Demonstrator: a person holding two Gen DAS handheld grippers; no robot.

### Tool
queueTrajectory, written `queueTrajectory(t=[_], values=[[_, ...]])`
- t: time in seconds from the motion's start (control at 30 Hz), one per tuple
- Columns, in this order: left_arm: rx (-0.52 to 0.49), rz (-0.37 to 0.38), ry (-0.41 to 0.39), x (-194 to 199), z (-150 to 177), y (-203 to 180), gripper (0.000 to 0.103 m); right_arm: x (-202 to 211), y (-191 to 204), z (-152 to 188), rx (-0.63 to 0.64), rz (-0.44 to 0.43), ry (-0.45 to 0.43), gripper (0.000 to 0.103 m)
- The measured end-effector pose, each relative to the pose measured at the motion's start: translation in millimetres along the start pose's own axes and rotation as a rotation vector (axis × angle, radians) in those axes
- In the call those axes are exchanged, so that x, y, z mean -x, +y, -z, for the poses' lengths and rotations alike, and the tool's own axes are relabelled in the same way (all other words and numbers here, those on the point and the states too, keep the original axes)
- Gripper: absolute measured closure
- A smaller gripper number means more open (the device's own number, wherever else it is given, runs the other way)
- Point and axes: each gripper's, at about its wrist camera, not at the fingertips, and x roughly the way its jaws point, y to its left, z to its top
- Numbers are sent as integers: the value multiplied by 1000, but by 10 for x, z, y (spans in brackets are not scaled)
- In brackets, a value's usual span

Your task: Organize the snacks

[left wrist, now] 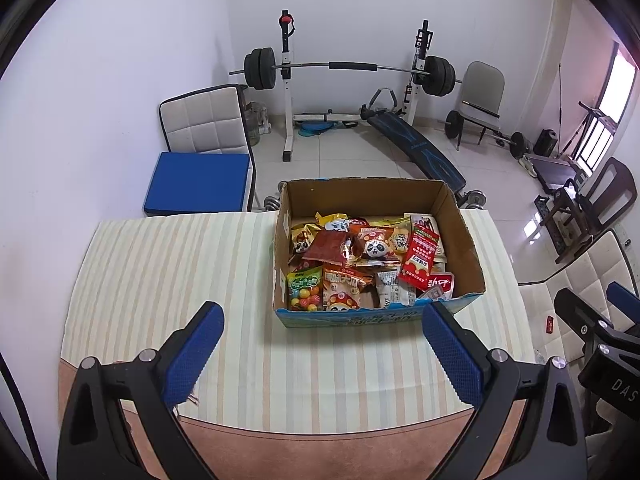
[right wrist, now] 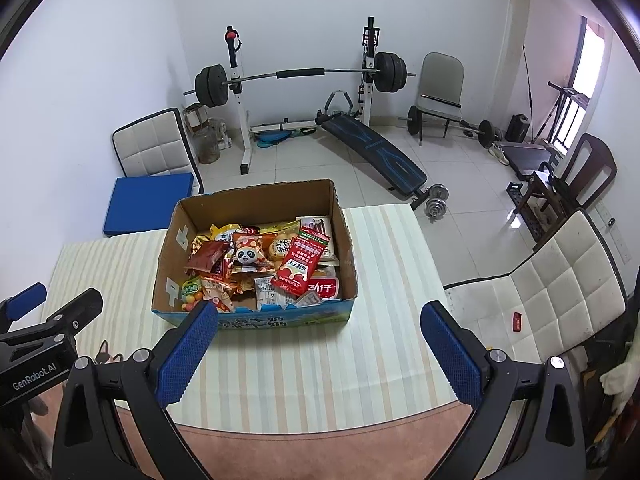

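Observation:
An open cardboard box [left wrist: 466,236] sits on the striped tablecloth [left wrist: 168,264], filled with several snack packets, among them a red packet [left wrist: 418,256], a panda packet [left wrist: 374,248] and a green candy bag [left wrist: 305,286]. The box also shows in the right wrist view [right wrist: 346,236]. My left gripper [left wrist: 322,316] is open and empty, held above the cloth just in front of the box. My right gripper [right wrist: 320,316] is open and empty, also in front of the box, to the right of the left one.
A white chair with a blue cushion [left wrist: 200,184] stands behind the table at left. Another white padded chair [right wrist: 552,292] stands at the table's right side. A barbell rack [left wrist: 348,68] and a sit-up bench [left wrist: 416,148] are on the floor beyond.

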Motion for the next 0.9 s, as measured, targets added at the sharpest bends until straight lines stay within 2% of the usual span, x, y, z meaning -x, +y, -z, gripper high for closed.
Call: queueTrajectory(t=[0.9], values=[[-13,3,-3,41,2,-8,1,74,43,0,3,-2,-12,0]])
